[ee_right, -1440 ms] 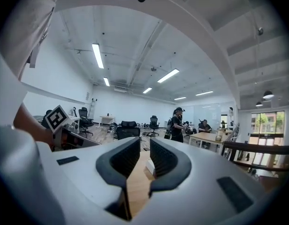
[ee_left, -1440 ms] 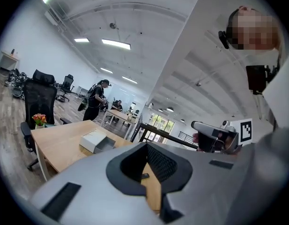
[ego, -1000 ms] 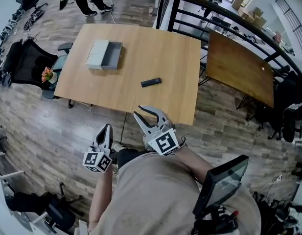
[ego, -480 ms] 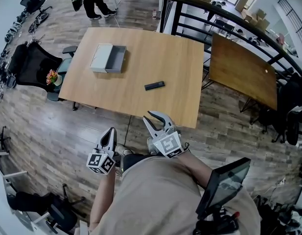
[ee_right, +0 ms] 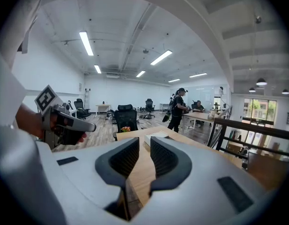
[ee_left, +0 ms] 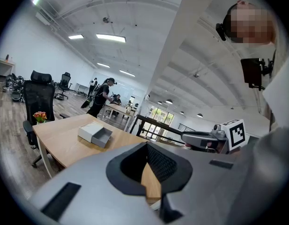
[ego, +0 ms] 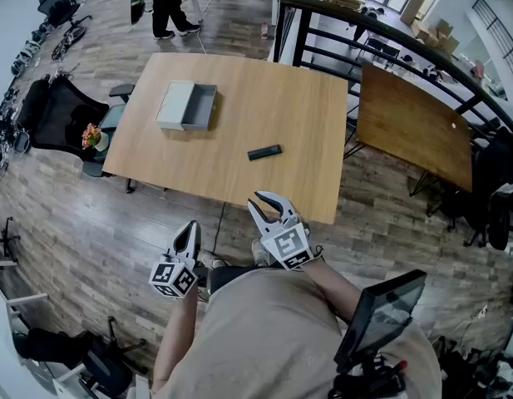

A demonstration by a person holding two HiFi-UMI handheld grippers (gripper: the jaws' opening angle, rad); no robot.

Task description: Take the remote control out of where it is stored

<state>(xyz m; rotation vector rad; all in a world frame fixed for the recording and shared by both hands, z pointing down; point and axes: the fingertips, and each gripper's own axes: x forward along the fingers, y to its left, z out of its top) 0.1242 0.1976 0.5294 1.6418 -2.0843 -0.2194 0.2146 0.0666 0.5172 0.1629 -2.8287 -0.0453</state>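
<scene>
The bench (ego: 239,110) is smooth, matt, pale wood. On the bench, the remote control (ego: 264,152) looks matt black plastic, the box (ego: 187,106) dull grey. Below the bench, the floor (ego: 73,214) is streaky wood plank. The right tool (ee_right: 144,142) is matt grey plastic.

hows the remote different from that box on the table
The remote is black, slim and small; the box is pale grey and white, and far bulkier. The remote is a single flat bar, while the box lies open, its grey tray exposed beside the white part. The remote lies nearer the person's edge; the box sits farther off, to the left. Both rest flat on the wooden table, well apart.
</scene>
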